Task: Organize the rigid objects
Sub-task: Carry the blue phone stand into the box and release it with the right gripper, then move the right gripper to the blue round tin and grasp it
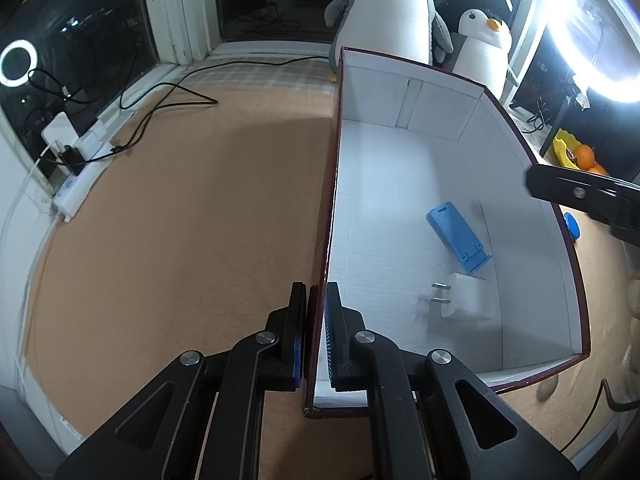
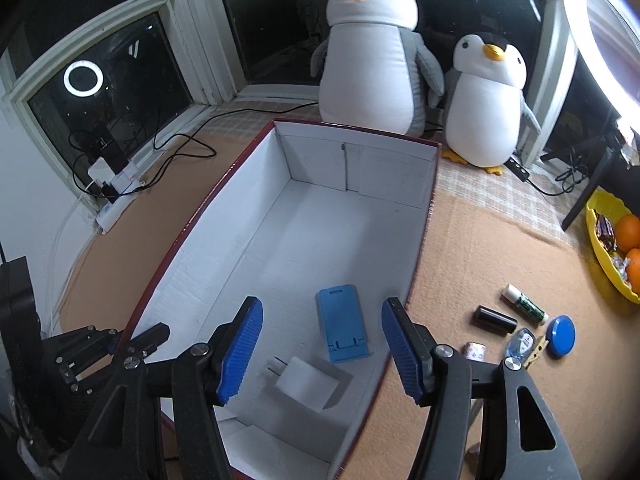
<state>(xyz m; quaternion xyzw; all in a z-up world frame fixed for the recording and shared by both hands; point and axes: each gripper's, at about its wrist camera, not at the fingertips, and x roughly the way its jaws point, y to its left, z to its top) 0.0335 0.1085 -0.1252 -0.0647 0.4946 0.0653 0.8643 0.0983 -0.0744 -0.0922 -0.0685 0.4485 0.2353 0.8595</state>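
Note:
A white-lined box with a dark red rim (image 1: 400,168) (image 2: 320,220) holds a blue phone stand (image 1: 458,238) (image 2: 342,322) and a white plug charger (image 1: 466,296) (image 2: 306,382). My left gripper (image 1: 318,320) is shut on the box's left wall (image 1: 326,264); it also shows in the right wrist view (image 2: 132,340). My right gripper (image 2: 322,344) is open and empty above the box's near end, over the stand and charger. Right of the box lie a blue lid (image 2: 560,336), a black cylinder (image 2: 494,320), a glue stick (image 2: 524,304) and small items.
Two plush penguins (image 2: 376,52) (image 2: 486,100) stand behind the box. A yellow bowl with oranges (image 2: 612,248) sits at the far right. A power strip with cables (image 2: 116,184) lies at the left by the window. A bright ring light (image 1: 596,32) stands at the right.

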